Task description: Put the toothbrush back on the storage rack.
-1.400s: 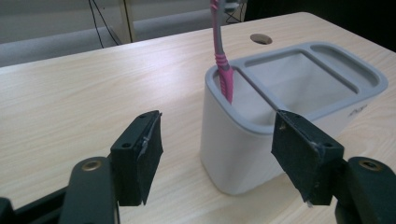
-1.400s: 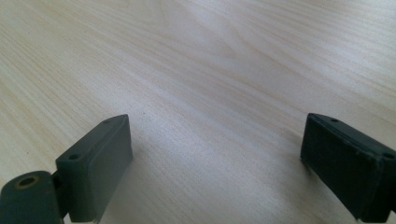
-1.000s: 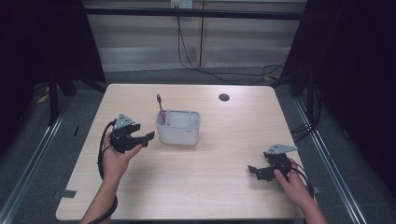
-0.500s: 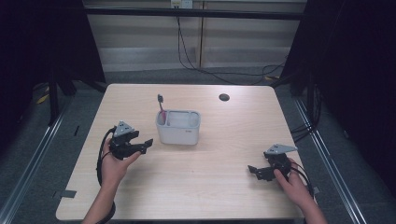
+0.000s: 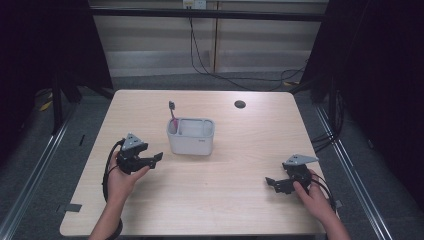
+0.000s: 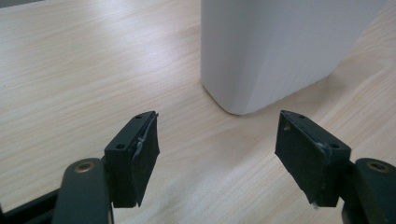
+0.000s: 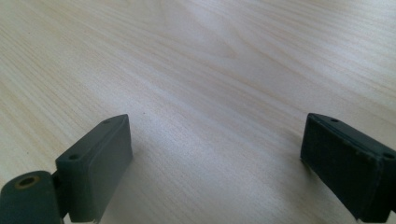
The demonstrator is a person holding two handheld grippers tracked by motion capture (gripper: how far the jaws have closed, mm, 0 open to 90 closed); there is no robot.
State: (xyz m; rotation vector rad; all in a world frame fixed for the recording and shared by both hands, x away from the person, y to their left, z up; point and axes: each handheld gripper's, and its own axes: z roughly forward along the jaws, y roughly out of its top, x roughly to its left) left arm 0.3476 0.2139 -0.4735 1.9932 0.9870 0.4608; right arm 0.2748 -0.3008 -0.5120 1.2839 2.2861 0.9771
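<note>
A white two-compartment holder (image 5: 191,136) stands mid-table, with a pink-handled brush (image 5: 172,114) upright in its left compartment. My left gripper (image 5: 156,158) sits low on the table just left of the holder, open and empty. In the left gripper view its jaws stand wide apart around bare wood (image 6: 217,154), and the holder's white wall (image 6: 280,46) rises close ahead. My right gripper (image 5: 271,182) rests near the front right of the table, open, jaws pointing left. The right gripper view has its jaws spread over bare wood (image 7: 215,154).
A small dark round grommet (image 5: 240,104) is set in the table (image 5: 215,200) near its far edge. Black cables trail from both grippers. Cables and dark floor lie beyond the table; metal rails run along both sides.
My left gripper has dropped lower and drawn back toward the front edge, away from the holder. The right gripper has stayed where it was.
</note>
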